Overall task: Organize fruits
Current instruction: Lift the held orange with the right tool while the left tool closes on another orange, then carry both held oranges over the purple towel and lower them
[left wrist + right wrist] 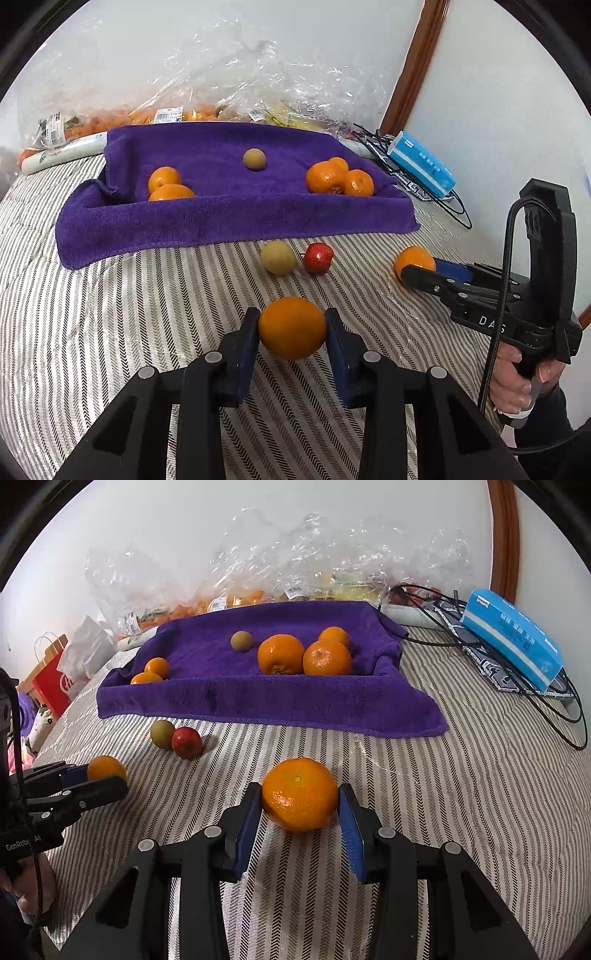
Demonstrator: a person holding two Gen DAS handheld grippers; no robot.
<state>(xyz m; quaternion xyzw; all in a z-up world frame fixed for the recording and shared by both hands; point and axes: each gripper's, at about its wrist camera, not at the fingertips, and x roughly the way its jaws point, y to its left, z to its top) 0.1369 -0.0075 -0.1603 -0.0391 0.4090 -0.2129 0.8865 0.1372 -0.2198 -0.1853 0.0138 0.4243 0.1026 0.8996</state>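
Observation:
My left gripper point(292, 326) is shut on an orange point(292, 328) just above the striped cover; it also shows in the right wrist view point(106, 768). My right gripper point(300, 797) is shut on a mandarin point(300, 794), resting on the cover; it also shows in the left wrist view point(414, 260). A purple towel tray point(236, 214) holds two oranges point(165, 184) at its left, three mandarins point(338, 178) at its right and a small brown fruit point(254, 159). A yellow-green fruit point(278, 257) and a red fruit point(318, 258) lie in front of it.
Clear plastic bags of produce point(221, 92) lie behind the tray against the wall. A blue tissue pack point(511, 637) and black cables point(546, 698) lie at the right. A red paper bag point(51, 679) stands at the left.

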